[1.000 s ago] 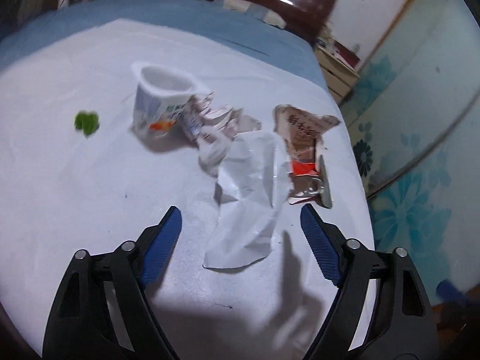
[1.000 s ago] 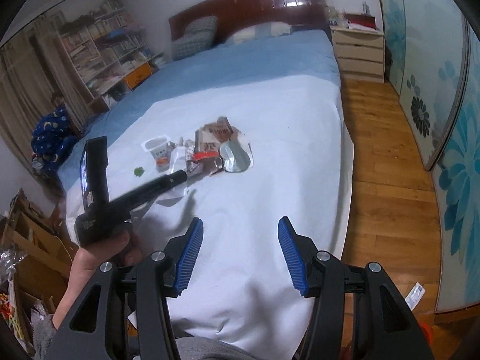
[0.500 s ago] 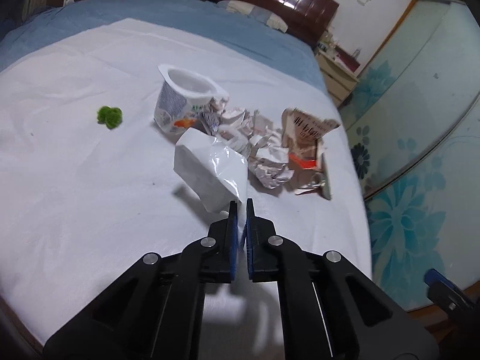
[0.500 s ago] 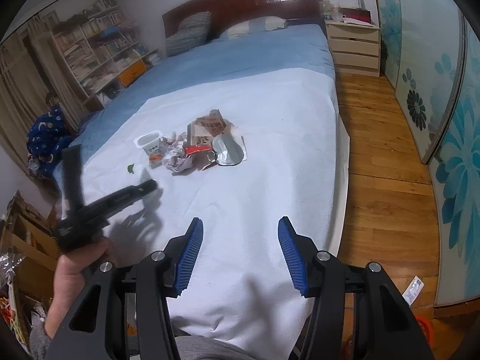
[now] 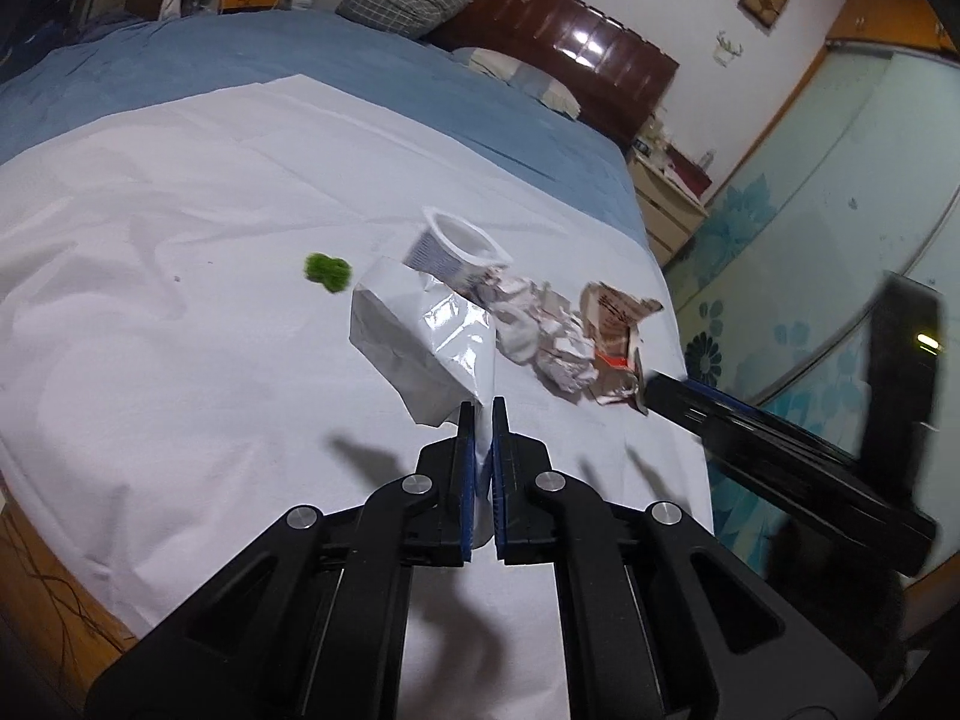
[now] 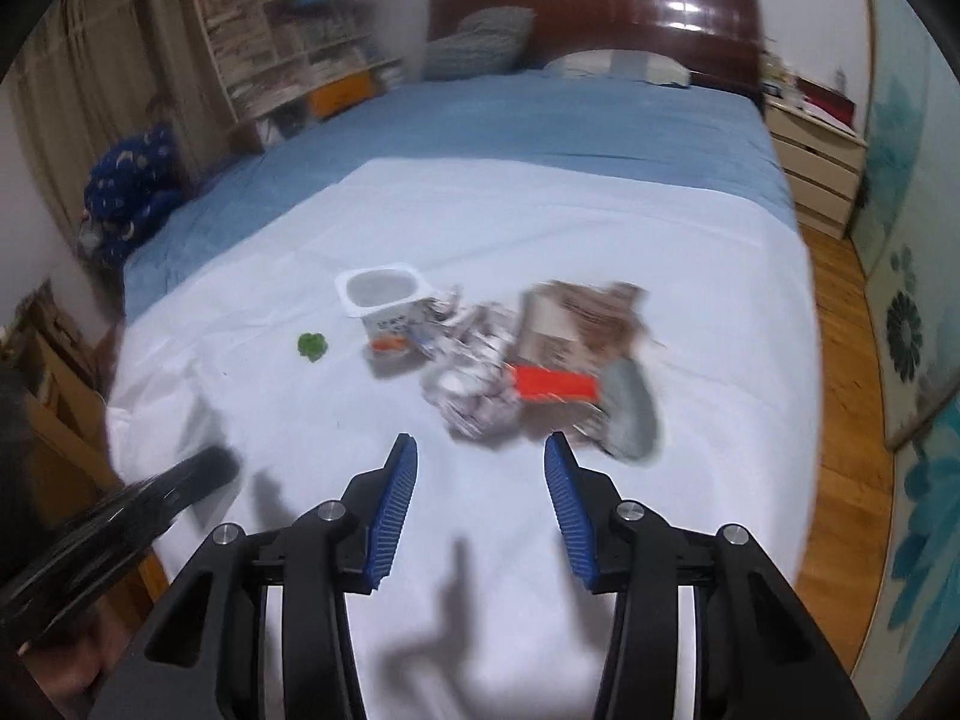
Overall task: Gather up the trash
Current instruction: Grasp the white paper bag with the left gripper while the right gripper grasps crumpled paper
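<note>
My left gripper (image 5: 480,420) is shut on a corner of a white plastic bag (image 5: 420,336), which hangs lifted above the white sheet (image 5: 150,300). Behind the bag lie a white yogurt cup (image 5: 450,246), crumpled paper (image 5: 552,336), a torn brown wrapper (image 5: 618,324) and a small green scrap (image 5: 327,273). My right gripper (image 6: 480,456) hovers just short of the pile, its jaws closing with nothing between them. In the blurred right wrist view the cup (image 6: 384,306), the paper (image 6: 474,384), the wrapper (image 6: 576,324), a grey foil lid (image 6: 630,414) and the scrap (image 6: 312,347) show.
The sheet covers the foot of a blue bed (image 6: 540,120) with a dark headboard. A nightstand (image 6: 816,168) and wooden floor (image 6: 840,360) lie to the right. A person in dark blue patterned clothes (image 6: 132,180) sits by the bookshelf (image 6: 288,48) at left.
My left gripper went from open around the white bag to shut on it and lifted it off the sheet. The right gripper swung in close to the trash pile, and its jaws narrowed.
</note>
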